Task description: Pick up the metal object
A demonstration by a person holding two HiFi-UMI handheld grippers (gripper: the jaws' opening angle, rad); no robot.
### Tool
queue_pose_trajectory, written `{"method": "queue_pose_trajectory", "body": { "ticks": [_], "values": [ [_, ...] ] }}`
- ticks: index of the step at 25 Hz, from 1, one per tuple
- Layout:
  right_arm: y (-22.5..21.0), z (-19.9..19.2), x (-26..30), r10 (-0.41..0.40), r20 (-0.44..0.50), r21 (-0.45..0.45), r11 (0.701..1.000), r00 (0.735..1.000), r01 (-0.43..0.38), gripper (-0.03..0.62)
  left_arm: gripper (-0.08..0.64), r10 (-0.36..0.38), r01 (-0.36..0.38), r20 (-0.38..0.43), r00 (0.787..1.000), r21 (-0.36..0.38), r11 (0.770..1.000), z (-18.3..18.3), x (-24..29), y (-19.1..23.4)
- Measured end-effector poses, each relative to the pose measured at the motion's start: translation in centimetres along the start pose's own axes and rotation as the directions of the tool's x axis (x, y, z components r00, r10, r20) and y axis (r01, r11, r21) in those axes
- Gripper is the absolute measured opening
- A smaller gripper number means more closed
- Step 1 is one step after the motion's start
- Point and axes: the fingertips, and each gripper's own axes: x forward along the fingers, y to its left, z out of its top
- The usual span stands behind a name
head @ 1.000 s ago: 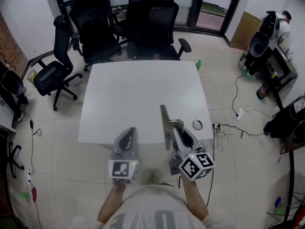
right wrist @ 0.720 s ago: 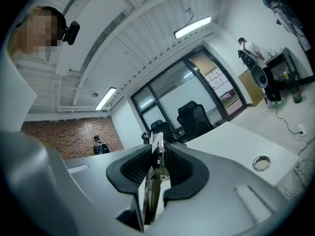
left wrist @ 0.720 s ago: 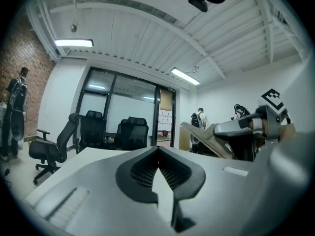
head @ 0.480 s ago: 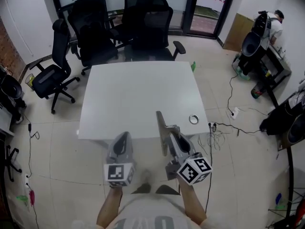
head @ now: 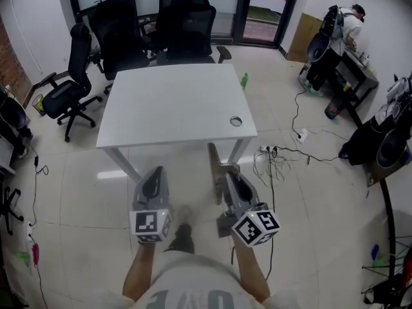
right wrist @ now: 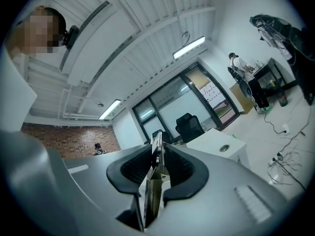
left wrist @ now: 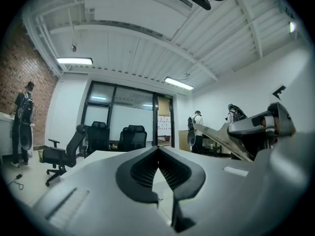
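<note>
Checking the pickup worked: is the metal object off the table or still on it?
Off it: the right tongs are shut on the metal object, which hangs over the floor.

Metal object (head: 212, 169): long flat grey strip, perhaps spring-hinged, clamped in right hand-held gripper (head: 227, 177), pointing forward.

In the head view, the near end of the metal object (head: 212, 163) is covered by the right gripper (head: 226, 176) clamped on it. The small round item (head: 236, 120) on the table (head: 161, 102) is too small to be identified. The person's torso (head: 187, 285) is cut off by the lower edge.
</note>
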Motion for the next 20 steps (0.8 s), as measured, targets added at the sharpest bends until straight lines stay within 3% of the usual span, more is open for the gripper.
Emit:
{"method": "queue_pose_trajectory", "body": {
  "ticks": [5, 10, 15, 20],
  "values": [
    [2.6, -1.1, -8.3, 0.031, -0.038, -0.008, 0.999, 0.999, -0.031, 0.098, 0.000, 0.047, -0.046, 0.003, 0.999, -0.028, 0.999, 0.5, -8.9, -3.5],
    [5.3, -2.1, -13.1, 0.051, -0.059, 0.008, 0.999, 0.997, -0.050, 0.097, 0.000, 0.090, -0.089, 0.040, 0.995, -0.024, 0.996, 3.0, -15.9, -3.9],
    [7.2, -2.2, -14.9, 0.060, -0.052, 0.029, 0.998, 0.997, -0.058, 0.097, 0.000, 0.103, -0.102, 0.040, 0.994, -0.010, 0.995, 4.1, -18.4, -3.6],
    [8.2, -1.8, -15.0, 0.042, -0.061, -0.010, 0.999, 0.997, -0.043, 0.095, 0.000, 0.042, -0.043, 0.065, 0.997, 0.023, 0.999, 5.7, -18.6, -5.3]
  ]
}}
